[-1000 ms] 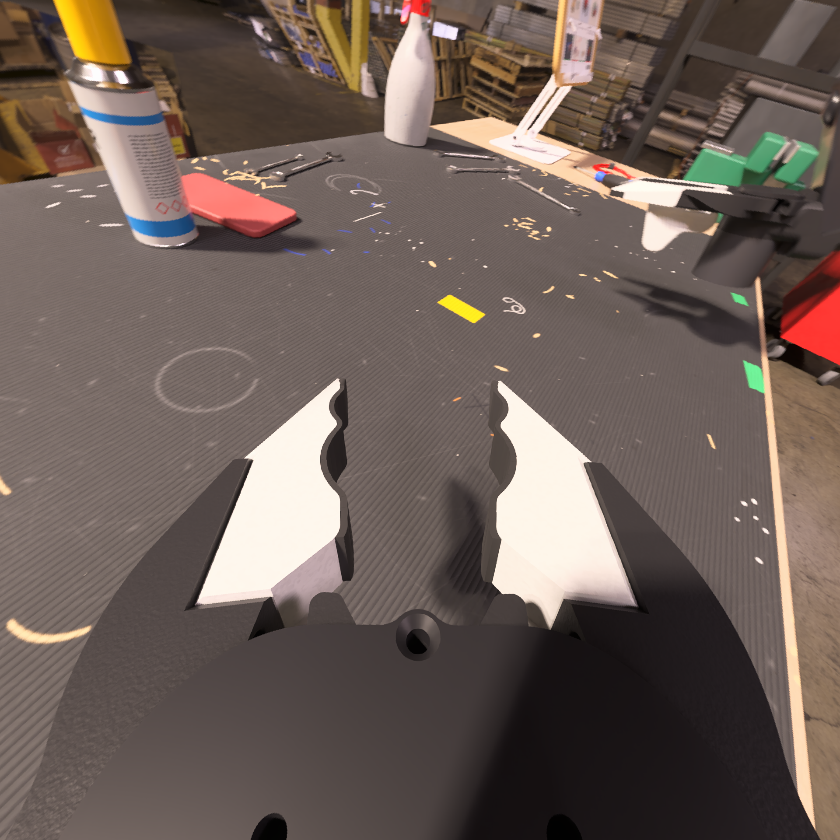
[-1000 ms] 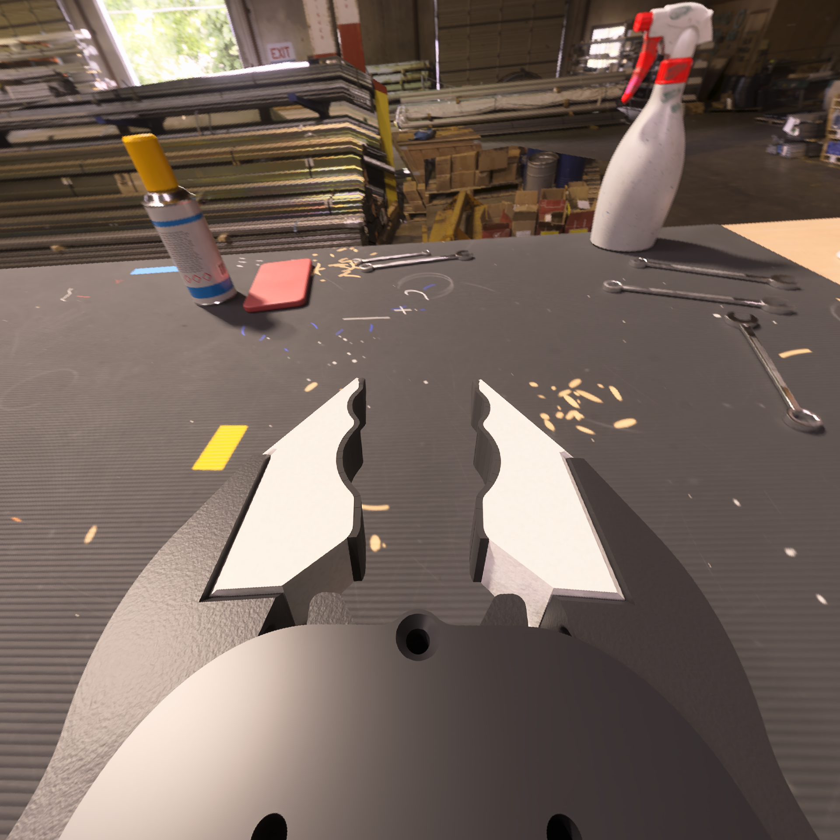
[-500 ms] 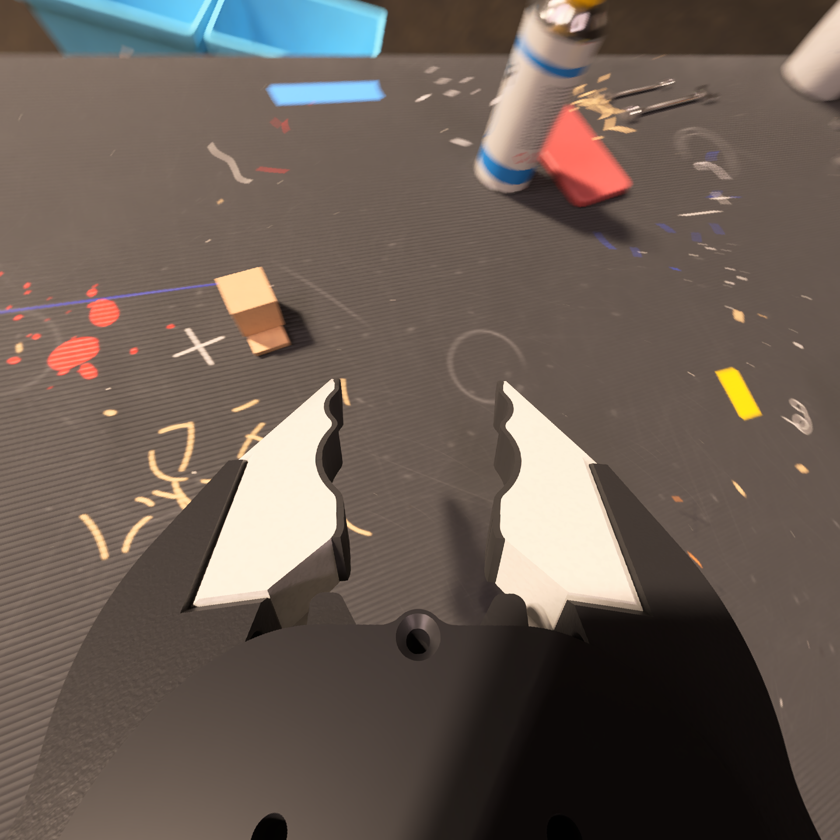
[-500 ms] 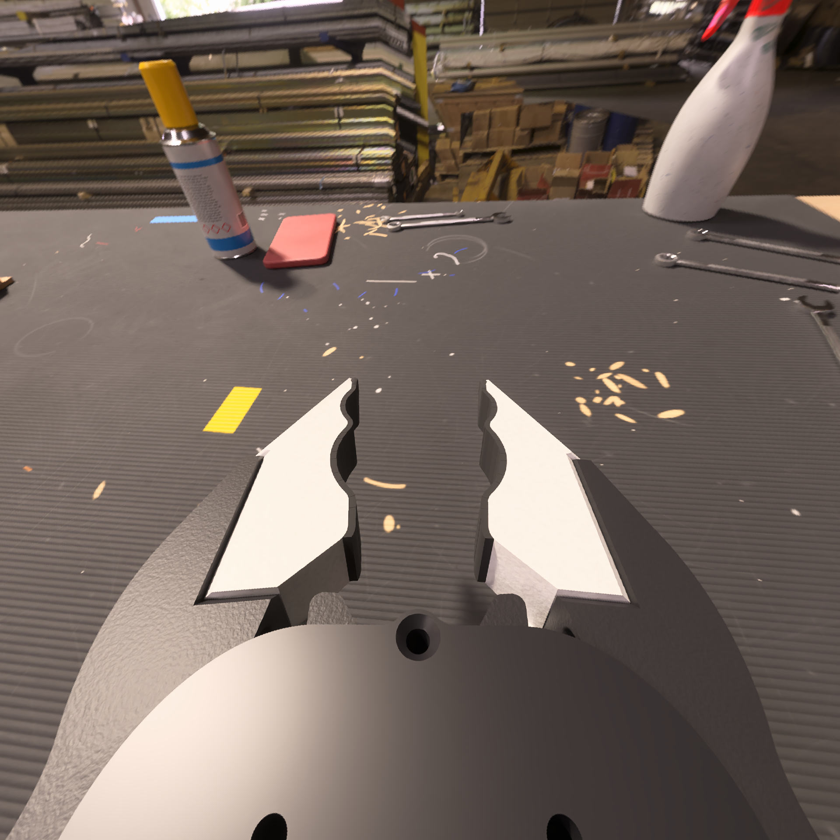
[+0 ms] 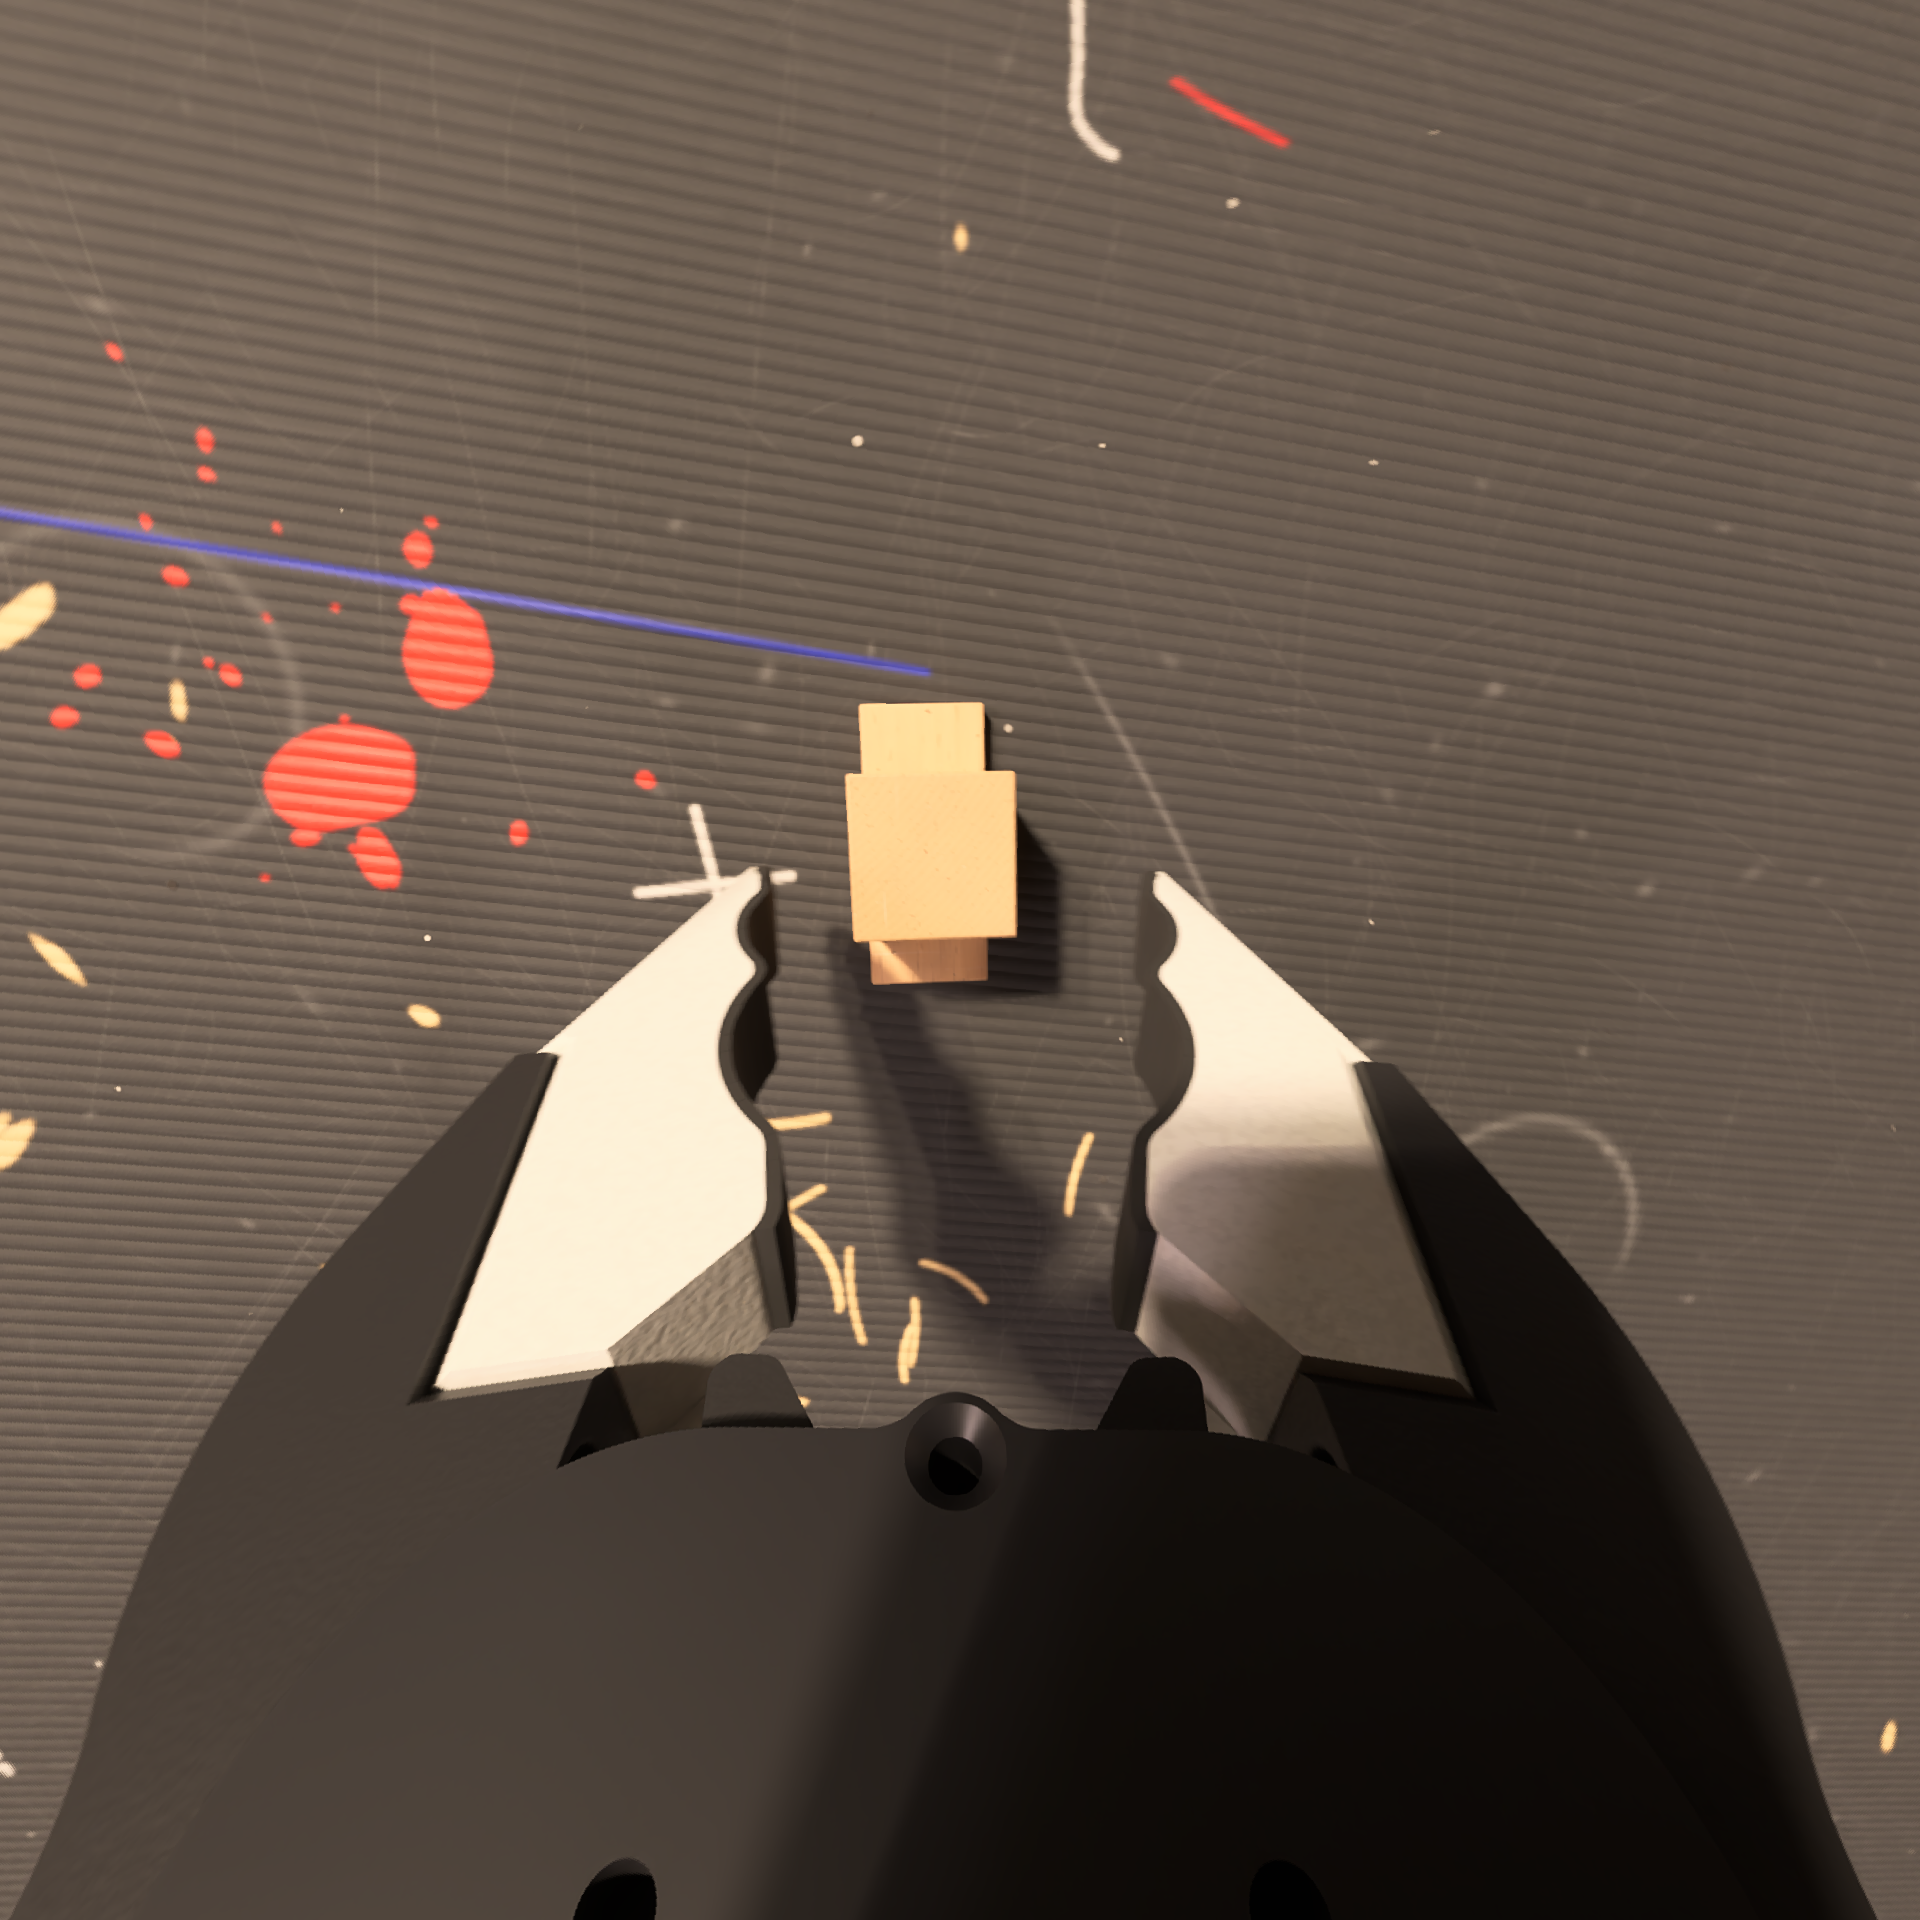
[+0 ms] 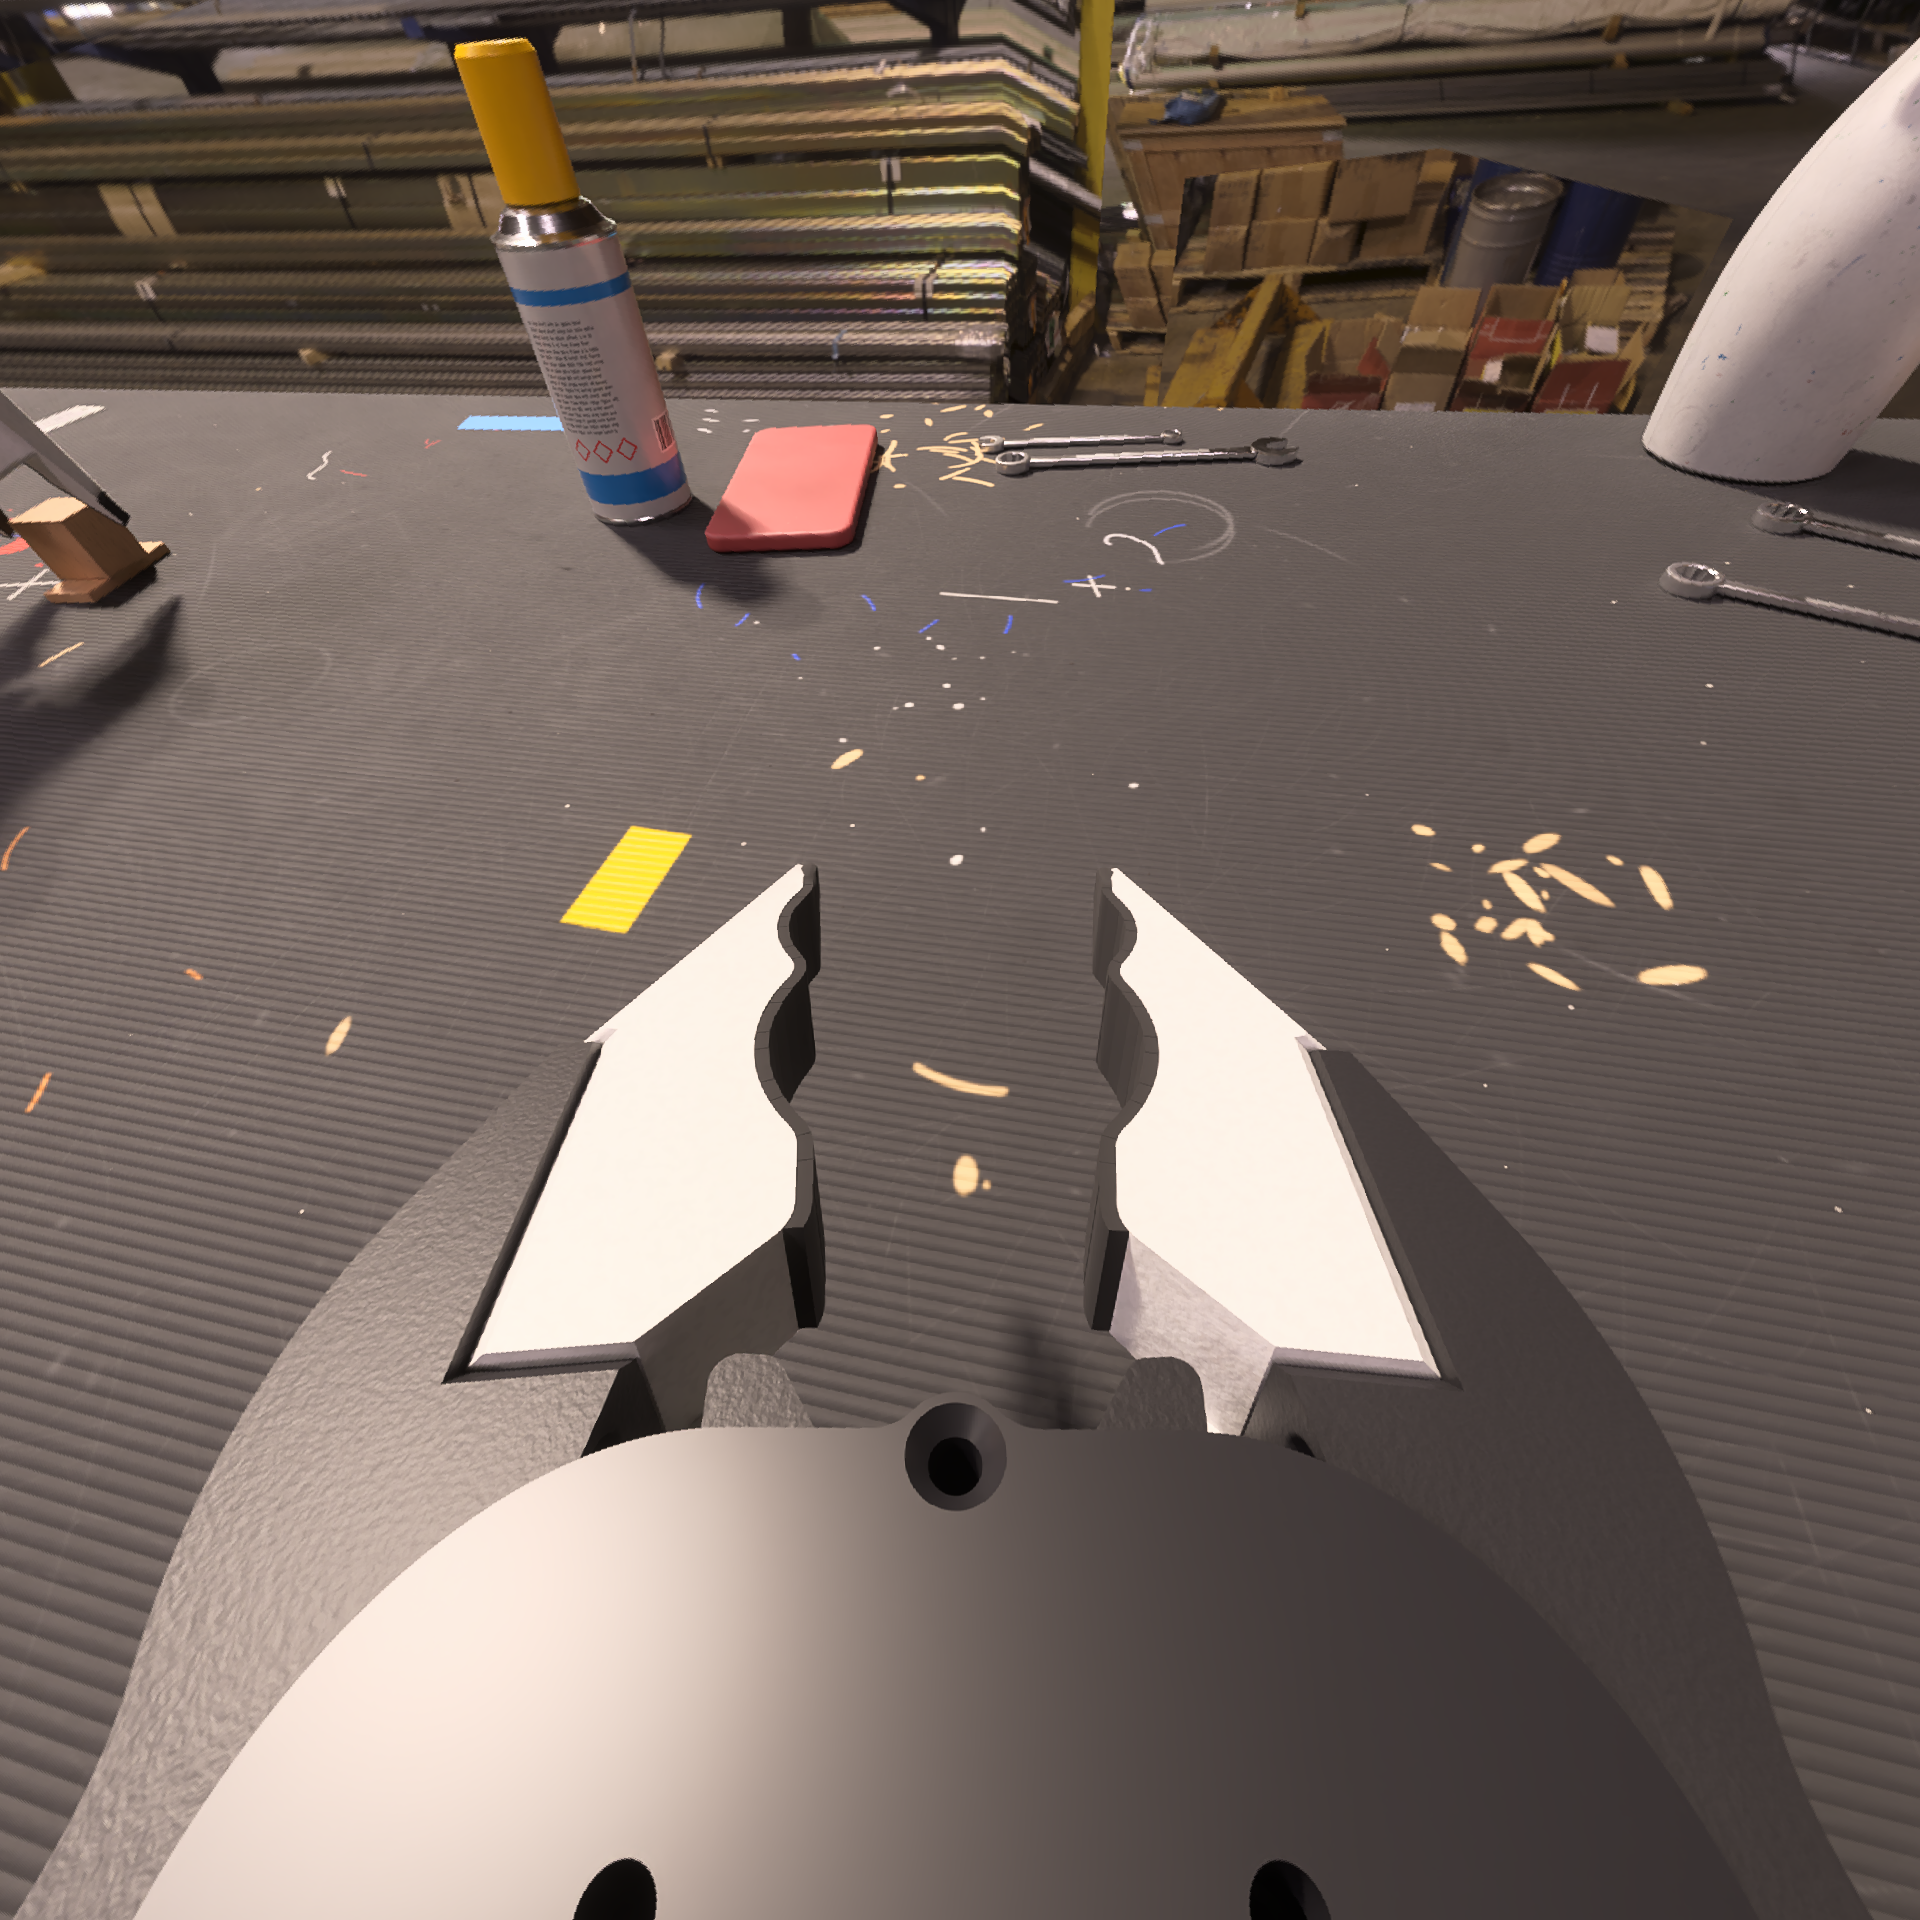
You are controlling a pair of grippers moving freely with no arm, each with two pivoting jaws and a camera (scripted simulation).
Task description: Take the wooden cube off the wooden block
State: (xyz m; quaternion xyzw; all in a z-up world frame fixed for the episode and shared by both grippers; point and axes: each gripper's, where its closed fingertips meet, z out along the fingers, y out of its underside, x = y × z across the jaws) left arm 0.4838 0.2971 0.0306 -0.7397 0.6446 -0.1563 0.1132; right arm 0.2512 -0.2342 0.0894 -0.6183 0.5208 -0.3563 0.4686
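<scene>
A light wooden cube [image 5: 932,854] sits on a narrower wooden block [image 5: 922,736] lying flat on the dark mat. The block's two ends show past the cube. My left gripper [image 5: 961,883] is open and looks almost straight down. Its fingertips stand on either side of the cube, apart from it and above it. My right gripper [image 6: 957,873] is open and empty, low over the mat and far from the stack. In the right wrist view the cube [image 6: 57,525] and block [image 6: 125,566] sit at the far left, with a left gripper finger [image 6: 31,457] just above them.
A spray can [image 6: 582,343] with a yellow cap and a red pad [image 6: 795,486] stand at the back. Wrenches [image 6: 1132,452] lie beyond them and more wrenches [image 6: 1787,603] at right, near a white spray bottle [image 6: 1787,312]. Red paint blots [image 5: 343,774] mark the mat left of the stack.
My left gripper has swung left and tipped down, from facing across the table to hanging over the cube, which now lies between its fingertips. My right gripper has eased forward, still open.
</scene>
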